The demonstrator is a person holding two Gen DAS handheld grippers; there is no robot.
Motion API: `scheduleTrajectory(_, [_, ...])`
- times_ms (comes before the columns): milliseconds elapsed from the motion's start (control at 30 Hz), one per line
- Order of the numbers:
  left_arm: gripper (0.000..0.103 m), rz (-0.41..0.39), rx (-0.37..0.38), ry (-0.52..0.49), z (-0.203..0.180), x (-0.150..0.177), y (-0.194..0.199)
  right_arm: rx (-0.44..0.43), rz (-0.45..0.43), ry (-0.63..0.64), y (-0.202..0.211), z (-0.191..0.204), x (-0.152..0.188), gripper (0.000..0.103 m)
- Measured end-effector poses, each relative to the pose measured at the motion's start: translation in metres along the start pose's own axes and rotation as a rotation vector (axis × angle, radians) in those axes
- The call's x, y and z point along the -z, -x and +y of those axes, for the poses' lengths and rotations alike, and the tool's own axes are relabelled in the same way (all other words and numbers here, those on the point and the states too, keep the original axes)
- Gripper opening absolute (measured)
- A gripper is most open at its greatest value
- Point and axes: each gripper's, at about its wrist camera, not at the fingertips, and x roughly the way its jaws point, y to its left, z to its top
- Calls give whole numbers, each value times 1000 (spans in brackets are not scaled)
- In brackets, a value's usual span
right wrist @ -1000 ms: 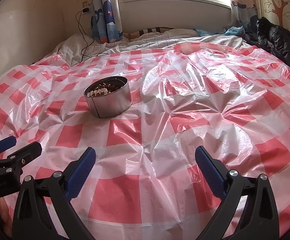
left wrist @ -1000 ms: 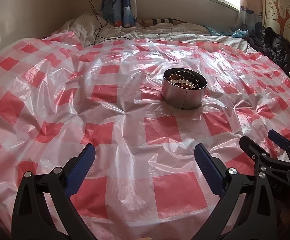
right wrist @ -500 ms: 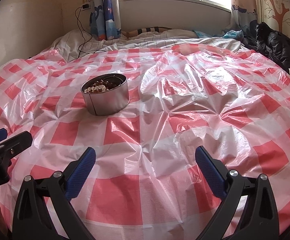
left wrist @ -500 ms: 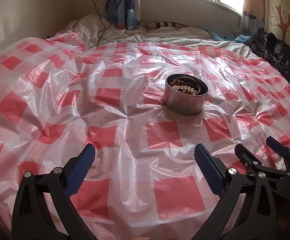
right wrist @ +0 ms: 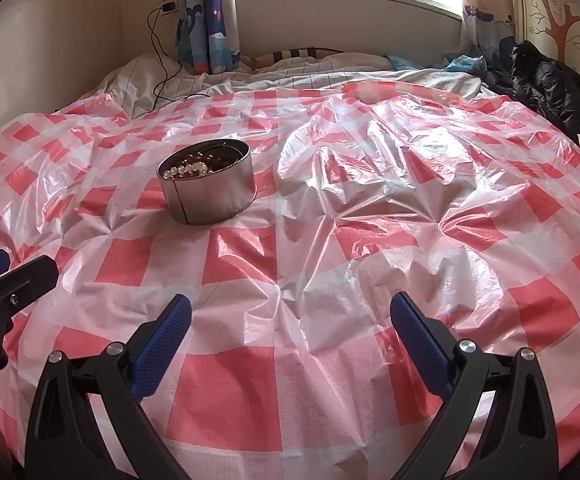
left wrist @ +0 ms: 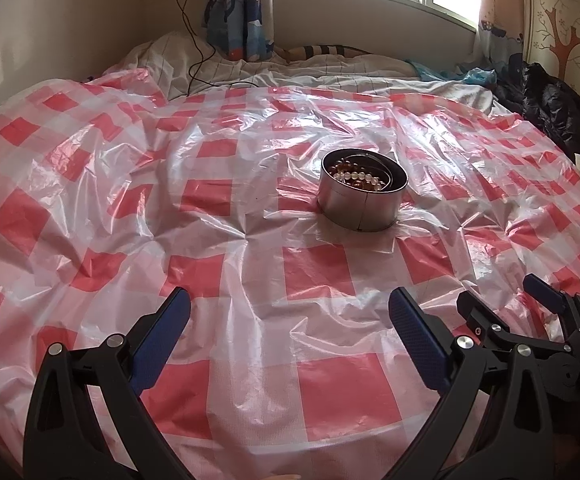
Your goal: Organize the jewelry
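Tin [left wrist: 361,196] — beyond left hand-held gripper [left wrist: 290,312]

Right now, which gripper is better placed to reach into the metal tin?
Probably the left gripper: the metal tin sits nearly straight ahead of its open fingers. For the right gripper, also open, it lies off to the left.

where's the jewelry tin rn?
Round metal tin sits on the checked plastic sheet mid-bed: ahead-right in the left wrist view, ahead-left in the right wrist view, beyond both grippers.
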Motion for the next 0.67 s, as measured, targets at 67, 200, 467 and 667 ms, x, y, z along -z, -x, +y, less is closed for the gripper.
scheduleTrajectory(67, [95, 11, 21, 15, 2, 0, -1, 0, 4, 1, -1, 0, 0, 96])
scheduleTrajectory(200, [95, -11, 103, 102, 16, 0, 2, -3, 14, -1, -4, 0, 1, 96])
scheduleTrajectory(467, [95, 12, 10, 43, 12, 1, -4, 0, 6, -7, -3, -1, 1, 96])
scheduleTrajectory(667, [95, 30, 5, 37, 12, 2, -6, 2, 11, -10, -4, -2, 1, 95])
